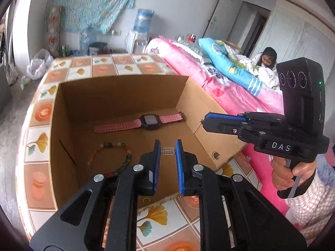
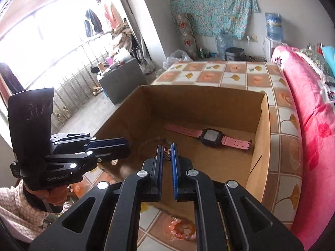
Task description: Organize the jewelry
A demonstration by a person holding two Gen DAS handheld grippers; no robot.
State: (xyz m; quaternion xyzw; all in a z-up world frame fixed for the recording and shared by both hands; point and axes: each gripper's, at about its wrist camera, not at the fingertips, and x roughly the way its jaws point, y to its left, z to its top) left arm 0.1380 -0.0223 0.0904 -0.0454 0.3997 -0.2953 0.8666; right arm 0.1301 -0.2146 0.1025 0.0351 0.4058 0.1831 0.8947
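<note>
My left tongs [image 1: 168,151] pinch a small silver clasp [image 1: 167,151] over the cardboard box [image 1: 62,125], where the bead bracelet [image 1: 108,159] and pink watch [image 1: 146,121] already lie. My right tongs [image 2: 167,152] pinch a little butterfly charm [image 2: 167,153] above the same box. Both grips are at the very tips, so I judge a jolt could flick either piece onto the tiled tabletop [image 2: 230,71].

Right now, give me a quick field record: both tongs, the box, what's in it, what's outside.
left tongs: shut on small silver clasp
right tongs: shut on butterfly charm
cardboard box: open top, sits on tiled tablecloth
in box: pink watch, multicolour bead bracelet
outside box, on cloth: orange bead bracelet, ring
</note>
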